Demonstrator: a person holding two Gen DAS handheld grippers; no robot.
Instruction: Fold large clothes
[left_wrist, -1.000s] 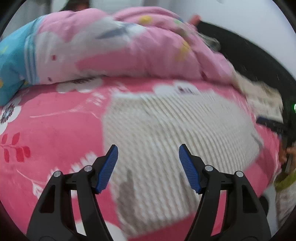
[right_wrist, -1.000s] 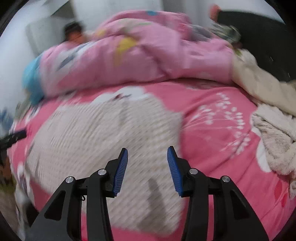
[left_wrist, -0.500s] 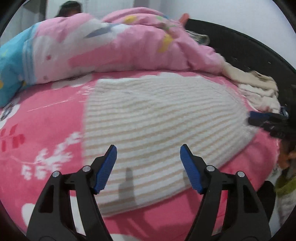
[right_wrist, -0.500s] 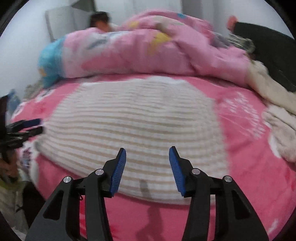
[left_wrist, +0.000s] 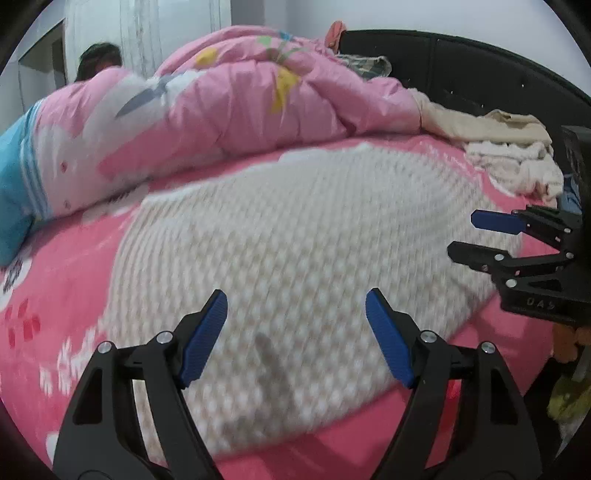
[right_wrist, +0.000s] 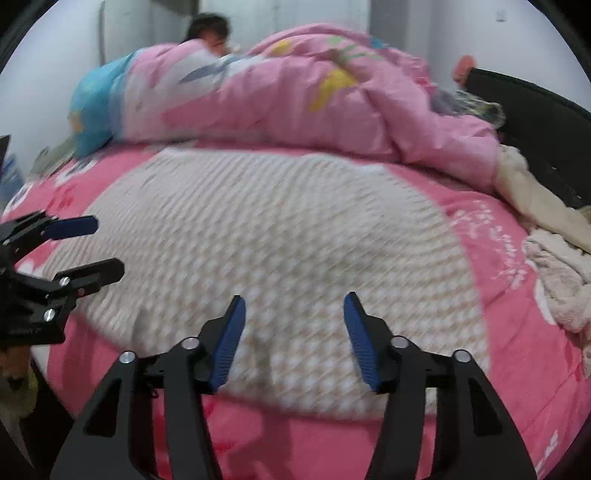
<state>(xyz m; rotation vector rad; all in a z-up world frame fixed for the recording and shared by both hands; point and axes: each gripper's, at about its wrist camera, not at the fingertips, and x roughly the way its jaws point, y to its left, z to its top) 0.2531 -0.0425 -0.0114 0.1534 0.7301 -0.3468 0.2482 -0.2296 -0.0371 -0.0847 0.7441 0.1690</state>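
Left wrist view: left tongs (left_wrist: 295, 332) stood wide and were opening, nothing between the blue pads (left_wrist: 205, 338), hovering over the near part of the knit sweater (left_wrist: 295, 229). The sweater, white with beige stripes, lay spread flat on the pink bed sheet (left_wrist: 62, 280), taking up most of the middle of the bed. Its left edge ran beside bare pink sheet, open room there. Its near edge stopped short of the bed's near edge, with a strip of pink showing. Its far edge sat just beside the pink duvet (left_wrist: 240, 99) heaped along the far side. Right tongs (left_wrist: 461, 236) came in from the right, over the sweater's right edge, jaws apart. A pile of cream clothes (left_wrist: 517, 162) lay far right against the black headboard (left_wrist: 461, 62). Picture blurred.

Right wrist view: right tongs (right_wrist: 293, 336) stood at a middling gap and were opening, nothing between the pads (right_wrist: 229, 341), above the sweater's (right_wrist: 277, 240) near edge. Pink sheet (right_wrist: 517, 332) lay clear to the right of the sweater as far as the cream clothes (right_wrist: 561, 284) at the right edge. Left tongs (right_wrist: 107, 243) entered from the left over the sweater's left edge, jaws apart. The duvet (right_wrist: 295, 99) closed off the far side. A person's head (right_wrist: 208, 29) showed beyond it.
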